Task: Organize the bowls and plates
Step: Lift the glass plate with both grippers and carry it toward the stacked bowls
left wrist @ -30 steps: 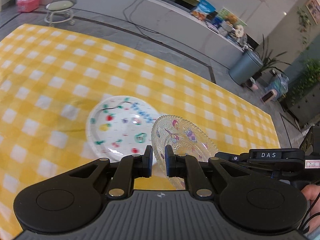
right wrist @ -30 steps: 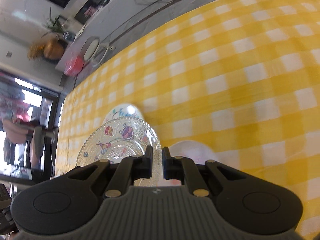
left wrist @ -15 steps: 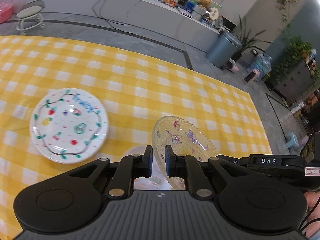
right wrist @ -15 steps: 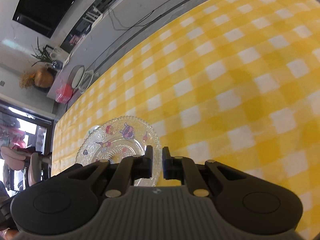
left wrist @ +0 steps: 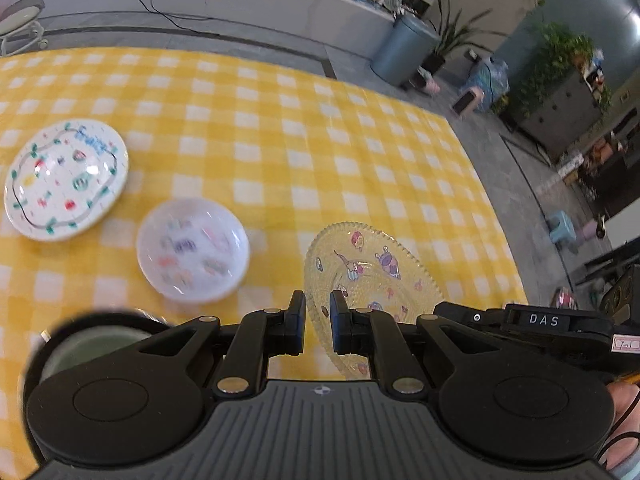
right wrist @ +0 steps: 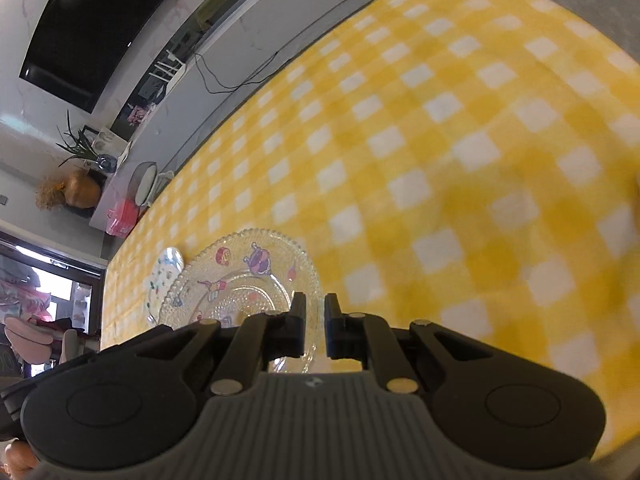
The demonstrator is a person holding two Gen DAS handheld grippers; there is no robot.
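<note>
Both grippers pinch the same clear glass plate point(left wrist: 376, 276) by its rim, from two sides. Left gripper point(left wrist: 317, 326): fingers nearly together, plate edge sits in the narrow gap between the pads, plate tilted, rising up and to the right of the fingers. Right gripper point(right wrist: 315, 328): same, fingers close with the plate rim point(right wrist: 240, 276) caught between them, plate extending left of the fingers. In the left wrist view the right gripper point(left wrist: 520, 320) body reaches in from the right edge with a "DAS" label, meeting the plate's far lower rim; its fingertips hidden behind the plate and the left tool.

The glass plate has a beaded, scalloped edge and cartoon prints (pink, purple, blue figures). It appears held above the yellow-and-white checked tablecloth point(left wrist: 280, 128), not lying flat on it.

On the cloth to the left: a white plate with fruit drawings and blue lettering point(left wrist: 66, 178), far left. Near it, apart, a small white bowl with blurred coloured prints point(left wrist: 192, 250). At the lower left, a dark-rimmed bowl with pale green inside point(left wrist: 92, 344), partly hidden behind the left gripper body.

Right wrist view also shows the fruit plate point(right wrist: 166, 276) just behind the glass plate's left rim.

Background: grey bin point(left wrist: 402, 48), potted plants, black screen point(right wrist: 92, 20) on the wall.
</note>
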